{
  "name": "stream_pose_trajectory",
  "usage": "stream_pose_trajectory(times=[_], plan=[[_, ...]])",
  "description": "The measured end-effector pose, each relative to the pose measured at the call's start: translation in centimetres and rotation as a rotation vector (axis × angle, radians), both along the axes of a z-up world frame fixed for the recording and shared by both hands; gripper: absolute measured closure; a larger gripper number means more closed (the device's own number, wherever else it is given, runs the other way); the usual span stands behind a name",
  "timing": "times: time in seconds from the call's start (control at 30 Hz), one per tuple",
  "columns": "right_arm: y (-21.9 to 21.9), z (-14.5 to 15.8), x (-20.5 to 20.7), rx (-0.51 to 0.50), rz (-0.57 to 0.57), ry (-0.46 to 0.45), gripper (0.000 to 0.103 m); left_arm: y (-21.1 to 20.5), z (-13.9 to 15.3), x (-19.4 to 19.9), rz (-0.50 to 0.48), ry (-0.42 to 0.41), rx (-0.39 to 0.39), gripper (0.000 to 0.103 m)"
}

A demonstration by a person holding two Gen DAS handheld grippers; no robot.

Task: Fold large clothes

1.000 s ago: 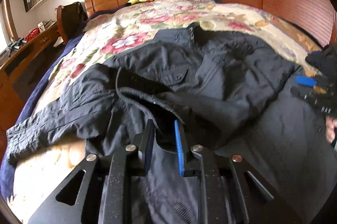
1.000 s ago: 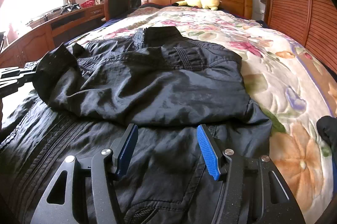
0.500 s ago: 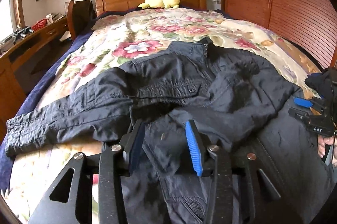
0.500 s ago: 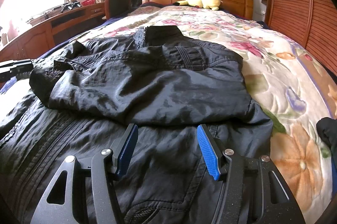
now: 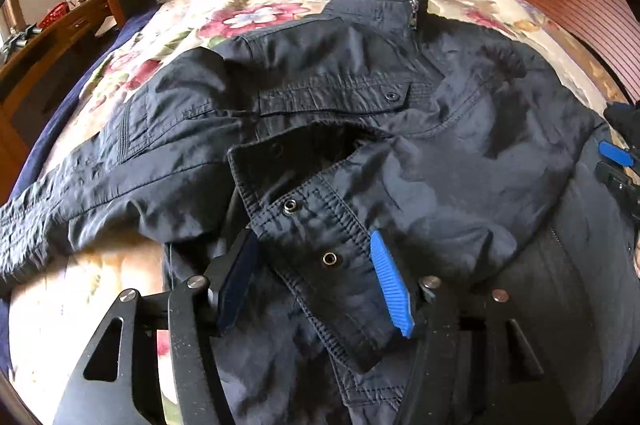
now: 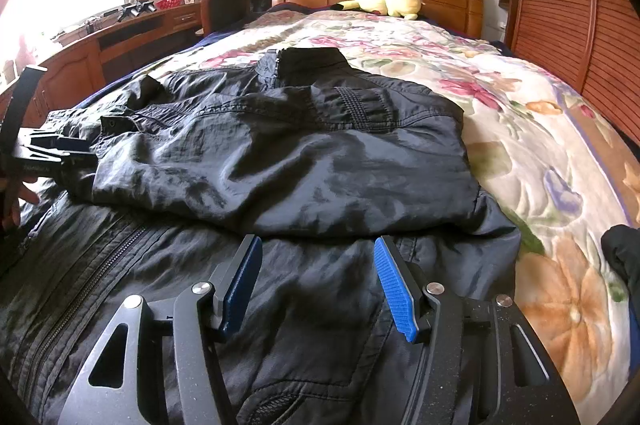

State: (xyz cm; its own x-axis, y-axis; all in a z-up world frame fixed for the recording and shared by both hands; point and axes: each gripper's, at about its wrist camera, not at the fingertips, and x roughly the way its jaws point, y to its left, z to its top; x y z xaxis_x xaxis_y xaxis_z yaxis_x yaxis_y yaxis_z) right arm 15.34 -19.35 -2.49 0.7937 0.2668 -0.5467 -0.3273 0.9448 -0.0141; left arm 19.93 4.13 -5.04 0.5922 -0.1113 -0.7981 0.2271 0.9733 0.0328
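On the bed (image 6: 560, 129), black jacket (image 6: 280, 161) lies spread over the floral quilt (image 6: 520, 161), right sleeve folded across the chest, probably to square the body up. Sleeve cuff (image 5: 320, 237) sits between the left gripper (image 5: 316, 281) jaws, which are spread, nothing clamped. Right gripper (image 6: 318, 285) hovers over the lower front panel, jaws also released, likely lined up for the hem. Left sleeve not yet folded.
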Motion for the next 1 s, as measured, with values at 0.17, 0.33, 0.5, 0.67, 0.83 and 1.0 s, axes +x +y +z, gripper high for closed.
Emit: stream_pose_trajectory(times=[0.17, 0.33, 0.5, 0.67, 0.83, 1.0], plan=[[0.1, 0.0, 0.0, -0.007, 0.003, -0.001, 0.043, -0.2, -0.5, -0.3, -0.009, 0.017, -0.012, 0.046], [0.1, 0.0, 0.0, -0.003, 0.001, -0.002, 0.043, -1.0, -0.7, -0.7, -0.081, 0.033, -0.025, 0.081], [0.0, 0.1, -0.1, 0.001, 0.001, -0.011, 0.043, -0.9, 1.4, -2.1, -0.073, -0.073, 0.022, 0.094], [-0.2, 0.5, -0.6, 0.021, 0.008, -0.037, 0.036, 1.6, 4.6, -1.7, 0.000, -0.148, -0.018, 0.094], [0.2, 0.4, -0.9, 0.006, 0.015, -0.058, 0.020, 2.0, 4.0, -1.5, -0.020, -0.108, -0.002, 0.080], [0.1, 0.2, -0.6, 0.001, 0.016, -0.052, 0.017, 3.7, 3.8, -2.1, 0.004, -0.120, -0.026, 0.061]])
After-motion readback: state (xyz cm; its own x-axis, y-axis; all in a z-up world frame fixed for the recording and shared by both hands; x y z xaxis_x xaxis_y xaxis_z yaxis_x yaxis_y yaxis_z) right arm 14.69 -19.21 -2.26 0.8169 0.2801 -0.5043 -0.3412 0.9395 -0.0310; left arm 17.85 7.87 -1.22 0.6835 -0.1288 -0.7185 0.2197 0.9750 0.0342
